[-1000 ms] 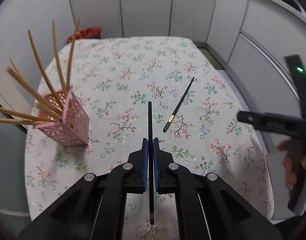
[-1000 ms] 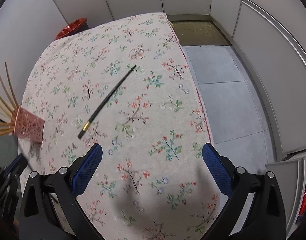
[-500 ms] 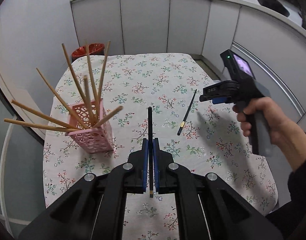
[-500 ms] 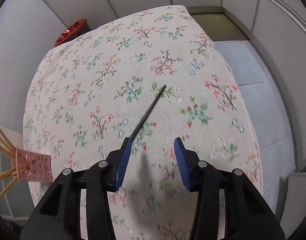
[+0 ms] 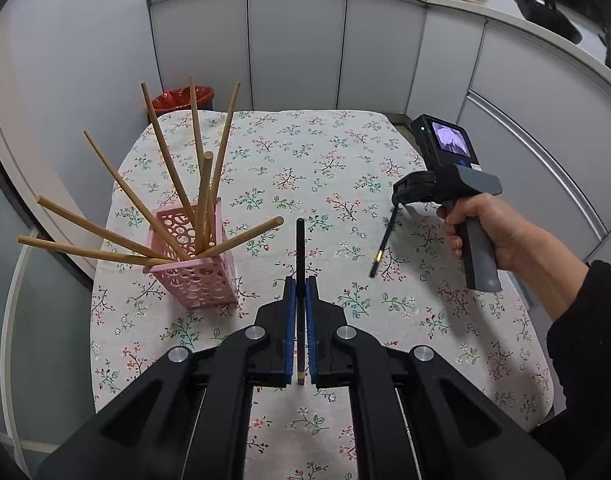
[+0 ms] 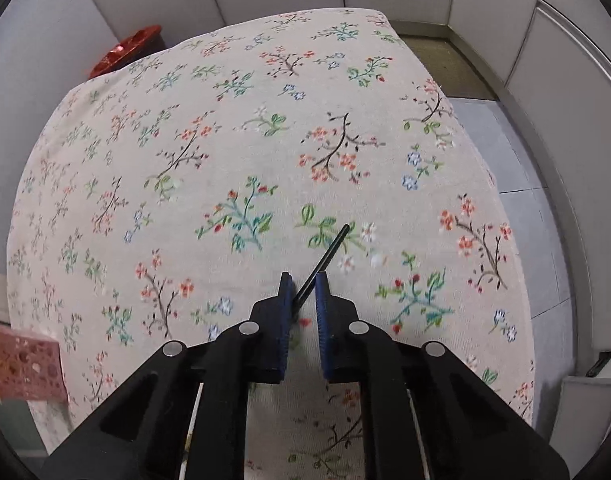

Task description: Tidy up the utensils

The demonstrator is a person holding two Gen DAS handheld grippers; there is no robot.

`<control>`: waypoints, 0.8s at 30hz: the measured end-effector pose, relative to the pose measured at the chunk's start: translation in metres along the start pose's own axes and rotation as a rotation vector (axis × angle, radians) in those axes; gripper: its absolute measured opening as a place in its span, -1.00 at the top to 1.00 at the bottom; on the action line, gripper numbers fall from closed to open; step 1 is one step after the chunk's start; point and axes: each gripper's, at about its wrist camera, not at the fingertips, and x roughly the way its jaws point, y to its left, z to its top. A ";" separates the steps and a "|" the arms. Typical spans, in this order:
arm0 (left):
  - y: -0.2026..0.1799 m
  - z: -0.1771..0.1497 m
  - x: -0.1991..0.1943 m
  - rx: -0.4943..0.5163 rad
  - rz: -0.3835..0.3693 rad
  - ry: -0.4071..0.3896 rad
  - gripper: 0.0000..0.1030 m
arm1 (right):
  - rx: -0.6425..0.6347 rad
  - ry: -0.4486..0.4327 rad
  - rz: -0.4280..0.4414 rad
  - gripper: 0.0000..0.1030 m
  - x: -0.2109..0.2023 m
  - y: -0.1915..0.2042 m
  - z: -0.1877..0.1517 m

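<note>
My left gripper (image 5: 300, 280) is shut on a black chopstick (image 5: 300, 240) that points forward above the floral tablecloth (image 5: 305, 152). Left of it stands a pink perforated holder (image 5: 193, 268) with several wooden chopsticks (image 5: 165, 168) fanned out. A second black chopstick (image 5: 383, 240) with a gold band lies on the cloth. My right gripper (image 5: 397, 204), held by a hand (image 5: 485, 228), is down over its far end. In the right wrist view that chopstick (image 6: 329, 248) runs slantwise between the right gripper's (image 6: 305, 280) blue pads (image 6: 289, 292), which stand a narrow gap apart.
A red bin (image 5: 181, 98) sits beyond the table's far left corner. Grey cabinet fronts (image 5: 297, 40) ring the table. The cloth's right edge (image 6: 485, 168) drops to a tiled floor (image 6: 525, 208). The pink holder (image 6: 25, 364) shows at the far left of the right wrist view.
The right gripper has come down over the lying chopstick and narrowed from wide open to a small gap around it. The left gripper has risen and pulled back, still holding its chopstick.
</note>
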 end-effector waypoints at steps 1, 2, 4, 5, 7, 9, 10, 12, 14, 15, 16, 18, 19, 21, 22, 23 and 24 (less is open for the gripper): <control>0.000 0.000 -0.001 -0.004 0.000 -0.001 0.91 | -0.005 0.005 0.007 0.83 -0.002 0.000 -0.005; 0.001 0.000 -0.001 -0.006 -0.001 -0.001 0.91 | -0.009 0.012 0.015 0.84 -0.004 -0.001 -0.010; 0.001 0.000 -0.002 -0.012 -0.004 -0.001 0.91 | -0.019 0.024 0.026 0.88 -0.009 0.000 -0.022; 0.001 -0.001 -0.004 -0.016 -0.008 -0.003 0.91 | -0.024 0.030 0.031 0.88 -0.012 0.002 -0.029; 0.000 -0.002 -0.008 -0.019 -0.012 -0.009 0.91 | -0.030 0.038 0.041 0.92 -0.016 0.002 -0.040; -0.002 -0.003 -0.014 -0.018 -0.014 -0.022 0.91 | -0.038 0.046 0.048 0.93 -0.022 0.004 -0.053; -0.003 -0.004 -0.018 -0.016 -0.015 -0.032 0.91 | -0.041 0.049 0.051 0.93 -0.026 0.005 -0.059; -0.003 -0.006 -0.023 -0.017 -0.016 -0.044 0.91 | -0.048 0.045 0.049 0.94 -0.035 0.006 -0.068; 0.000 -0.008 -0.030 -0.023 -0.015 -0.057 0.91 | -0.047 0.027 0.063 0.94 -0.051 0.008 -0.076; 0.002 -0.009 -0.032 -0.027 -0.013 -0.063 0.91 | -0.050 0.016 0.069 0.94 -0.057 0.009 -0.078; 0.005 -0.010 -0.037 -0.035 -0.011 -0.073 0.91 | -0.056 0.001 0.077 0.94 -0.067 0.010 -0.081; 0.011 -0.011 -0.043 -0.047 -0.007 -0.088 0.91 | -0.061 -0.031 0.100 0.94 -0.084 0.014 -0.086; 0.016 -0.011 -0.047 -0.057 -0.004 -0.100 0.91 | -0.067 -0.046 0.111 0.94 -0.091 0.016 -0.088; 0.022 -0.012 -0.054 -0.075 0.002 -0.120 0.91 | -0.078 -0.090 0.145 0.94 -0.109 0.020 -0.095; 0.027 -0.012 -0.060 -0.088 0.001 -0.132 0.91 | -0.078 -0.112 0.169 0.94 -0.118 0.022 -0.099; 0.030 -0.011 -0.064 -0.096 0.000 -0.144 0.91 | -0.078 -0.132 0.190 0.94 -0.125 0.024 -0.103; 0.032 -0.011 -0.069 -0.103 0.002 -0.157 0.91 | -0.081 -0.142 0.198 0.94 -0.130 0.026 -0.105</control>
